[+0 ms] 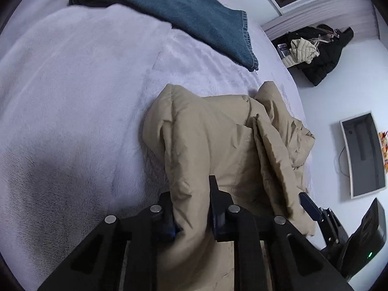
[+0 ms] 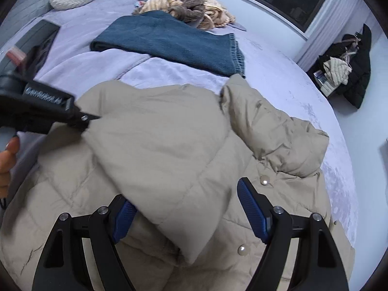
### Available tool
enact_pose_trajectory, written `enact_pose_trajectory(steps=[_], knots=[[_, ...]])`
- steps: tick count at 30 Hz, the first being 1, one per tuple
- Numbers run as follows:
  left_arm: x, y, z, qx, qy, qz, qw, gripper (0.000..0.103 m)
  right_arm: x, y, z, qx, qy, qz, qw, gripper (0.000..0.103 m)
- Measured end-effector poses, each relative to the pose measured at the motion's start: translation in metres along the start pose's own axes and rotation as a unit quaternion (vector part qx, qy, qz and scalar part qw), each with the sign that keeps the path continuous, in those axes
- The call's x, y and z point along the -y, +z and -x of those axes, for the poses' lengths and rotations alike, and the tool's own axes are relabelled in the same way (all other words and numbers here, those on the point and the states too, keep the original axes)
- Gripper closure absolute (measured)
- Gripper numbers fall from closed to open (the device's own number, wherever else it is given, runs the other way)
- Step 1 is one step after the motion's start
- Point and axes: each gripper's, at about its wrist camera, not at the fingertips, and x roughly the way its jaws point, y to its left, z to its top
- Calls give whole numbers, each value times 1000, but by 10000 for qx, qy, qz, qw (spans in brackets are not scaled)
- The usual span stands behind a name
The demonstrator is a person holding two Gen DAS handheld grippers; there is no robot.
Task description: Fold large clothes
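While the left gripper [image 1: 191,208] is clamped on a bunched fold of the beige puffer jacket [image 2: 155,145], the right gripper [image 2: 186,208] has its jaws wide apart, straddling a folded-over sleeve or panel without pinching it. The jacket lies on the lilac bedspread [image 1: 72,97], a hood or collar [image 2: 274,131] rumpled at its far right edge. Judging by that, a side fold is in hand — the left holds the fabric across, and the right would next need to close on the loose panel or press it flat. Beyond lie a folded blue blanket [image 2: 169,41] and a tan throw [image 2: 194,4]. The jacket's near hem is cut off below both views, and the left fingertips are buried in fabric — how deep the grip runs is hard to tell.
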Motion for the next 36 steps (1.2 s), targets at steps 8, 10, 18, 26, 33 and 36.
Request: enact_pose_trajectory(steps=[8,10,18,26,33,36], knots=[[29,-5,-3,147,900,-904,9917,83,118,-53,-4,-117,619,-2832,9570,95],[25,-7,-6,133,971,-903,9911,82,138,-77,-19,-393,980,-3638,9255,95],[22,-5,-1,405,1739,-644,9818,44,170,-146,-41,-743,2268,-5304,8135,87],[26,17,33,814,1304,-625,9861,44,201,-142,8,-486,1930,-4641,8631,83],[35,1,-20,439,1925,-969,9755,44,208,-94,-17,-320,1672,-3936,9034,83],[25,-4,-32,390,1846,-796,9788,39,197,-107,-46,-912,1511,-3853,9058,90]])
